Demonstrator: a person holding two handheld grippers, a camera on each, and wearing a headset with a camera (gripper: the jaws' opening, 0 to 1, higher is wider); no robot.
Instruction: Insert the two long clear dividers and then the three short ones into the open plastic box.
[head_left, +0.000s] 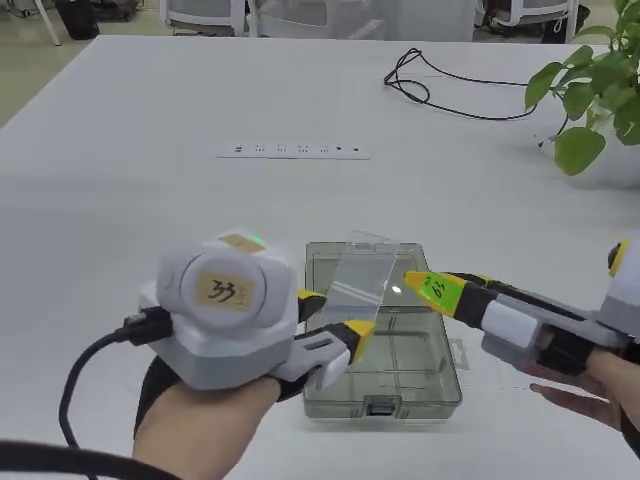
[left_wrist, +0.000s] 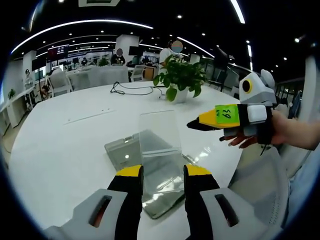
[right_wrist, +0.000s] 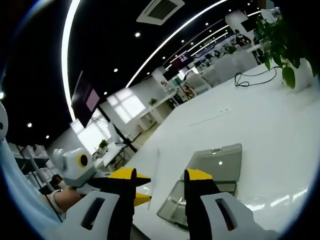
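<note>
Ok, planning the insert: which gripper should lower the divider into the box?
The left gripper: it grips the clear divider above the open plastic box; the right gripper is just beside it.

Open-plan office: desks w/ chairs, ceiling strip lights.

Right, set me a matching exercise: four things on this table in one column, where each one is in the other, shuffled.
Things
1. divider
2. box
3. plant
4. cable

Places
A. at the far right edge of the table
B. lying loose on the far side, left of the plant
C. between the left gripper's jaws, raised over the box
D. open on the near side of the table

Pairs: 1-C, 2-D, 3-A, 4-B
</note>
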